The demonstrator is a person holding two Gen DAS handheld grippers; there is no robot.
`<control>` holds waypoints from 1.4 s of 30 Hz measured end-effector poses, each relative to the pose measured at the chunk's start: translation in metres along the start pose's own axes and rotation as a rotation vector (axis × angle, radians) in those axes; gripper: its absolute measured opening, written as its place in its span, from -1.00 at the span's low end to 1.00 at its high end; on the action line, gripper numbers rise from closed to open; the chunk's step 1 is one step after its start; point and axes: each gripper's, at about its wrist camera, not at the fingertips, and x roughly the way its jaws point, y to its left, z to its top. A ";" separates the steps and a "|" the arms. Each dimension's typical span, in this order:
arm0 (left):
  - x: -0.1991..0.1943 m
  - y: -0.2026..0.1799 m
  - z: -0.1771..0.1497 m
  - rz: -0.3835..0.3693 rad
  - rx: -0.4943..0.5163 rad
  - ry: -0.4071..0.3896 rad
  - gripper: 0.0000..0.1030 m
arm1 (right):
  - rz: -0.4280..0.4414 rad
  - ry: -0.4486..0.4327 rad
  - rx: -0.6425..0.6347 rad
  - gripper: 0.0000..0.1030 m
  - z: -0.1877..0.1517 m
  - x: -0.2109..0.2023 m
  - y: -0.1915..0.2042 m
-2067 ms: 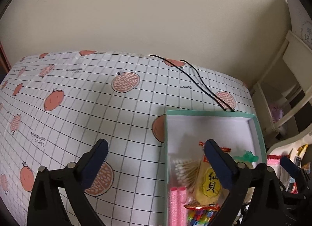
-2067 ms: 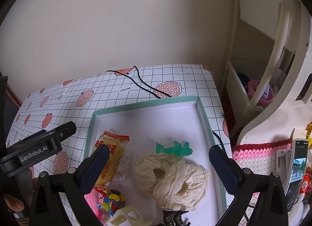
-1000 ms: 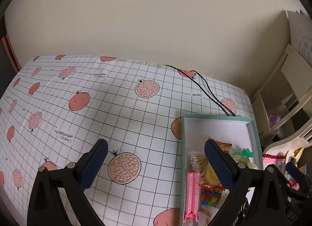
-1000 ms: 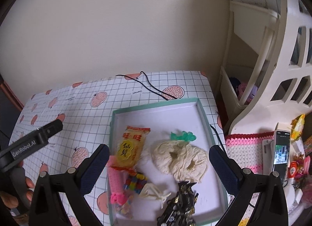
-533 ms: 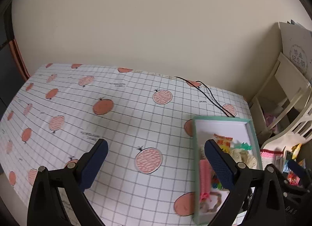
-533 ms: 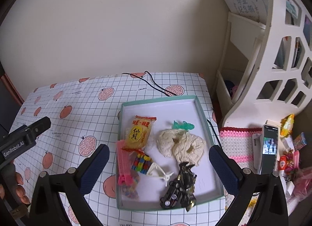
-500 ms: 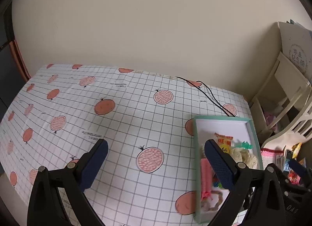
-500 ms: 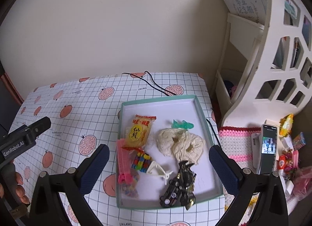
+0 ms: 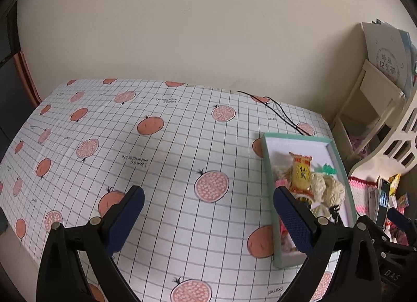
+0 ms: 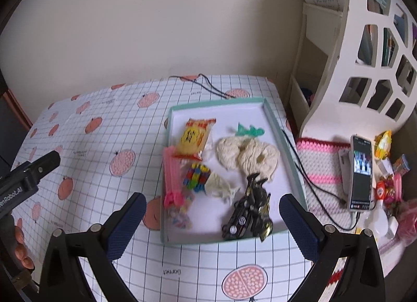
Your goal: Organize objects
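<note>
Teal-rimmed, the tray [image 10: 284, 145] sits at frame centre in the right wrist view, holding a yellow snack packet [image 10: 194, 137], cream lace scrunchies [image 10: 247, 153], a green clip [image 10: 249, 130], pink sticks [image 10: 172, 171], coloured beads [image 10: 196, 174] and a black toy car [image 10: 250, 210], seemingly gathered there as the sorted pile. The right gripper [image 10: 211, 213] hovers above its lower edge, tongs spread wide, empty. The left gripper [image 9: 208, 210], equally parted, hangs over bare tablecloth [image 9: 130, 145]. Its right finger hides the tray's lower contents in that view.
</note>
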 end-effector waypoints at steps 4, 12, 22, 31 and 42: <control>-0.005 0.007 -0.014 0.012 0.013 -0.005 0.93 | 0.000 0.019 0.005 1.00 -0.013 0.003 0.000; 0.000 0.017 -0.048 -0.005 0.034 0.069 0.93 | 0.003 0.055 -0.004 1.00 -0.036 0.007 0.009; 0.005 0.024 -0.082 -0.004 0.037 0.137 0.93 | -0.019 0.089 -0.042 1.00 -0.064 0.009 0.023; 0.015 0.036 -0.105 0.020 0.016 0.184 0.93 | -0.052 0.117 -0.072 1.00 -0.081 0.023 0.028; 0.034 0.046 -0.131 0.063 0.001 0.214 0.93 | -0.063 0.134 -0.029 1.00 -0.095 0.049 0.023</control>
